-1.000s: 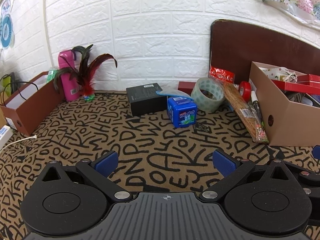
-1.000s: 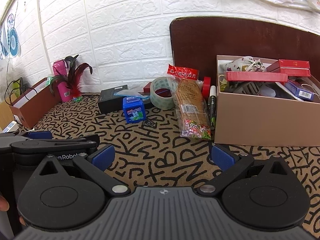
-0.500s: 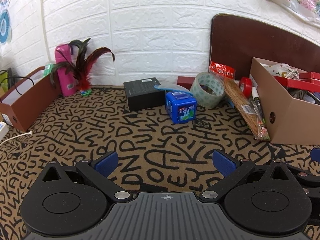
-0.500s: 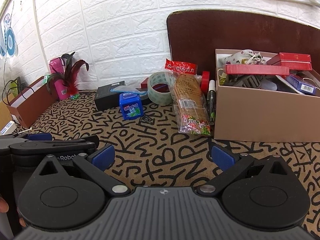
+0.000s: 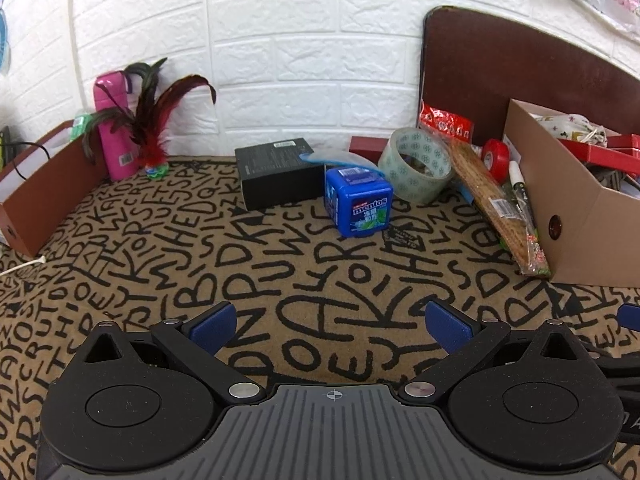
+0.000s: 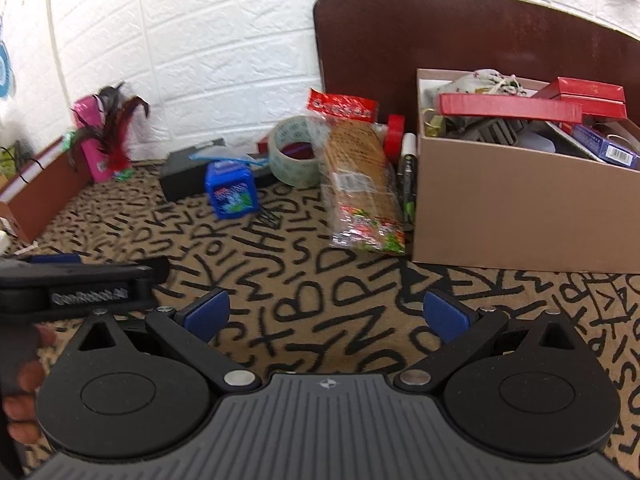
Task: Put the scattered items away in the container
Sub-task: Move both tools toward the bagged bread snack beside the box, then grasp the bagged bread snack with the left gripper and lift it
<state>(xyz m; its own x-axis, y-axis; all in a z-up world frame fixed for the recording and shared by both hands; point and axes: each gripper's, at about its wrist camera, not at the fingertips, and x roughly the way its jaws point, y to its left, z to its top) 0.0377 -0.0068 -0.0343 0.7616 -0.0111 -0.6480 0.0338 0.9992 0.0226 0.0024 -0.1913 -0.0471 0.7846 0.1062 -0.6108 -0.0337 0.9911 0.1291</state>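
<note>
A cardboard box [image 6: 520,208] at the right, already crammed with red boxes [image 6: 508,106] and a blue packet [image 6: 604,148], stands on the letter-patterned bench [image 5: 280,280]. To its left lie a biscuit packet [image 6: 360,184], tape roll [image 5: 416,164] and blue Mentos cube [image 5: 358,200]. Left claw [image 5: 328,326] and right claw [image 6: 326,316] hover spread wide, empty.

Your cardboard box [image 5: 576,216] runs off the left camera's right edge. The roll of tape [image 5: 416,164] hides part of the small red box [image 5: 366,145] behind. The right camera's far items, like the feathers [image 6: 112,136], are blurred.
</note>
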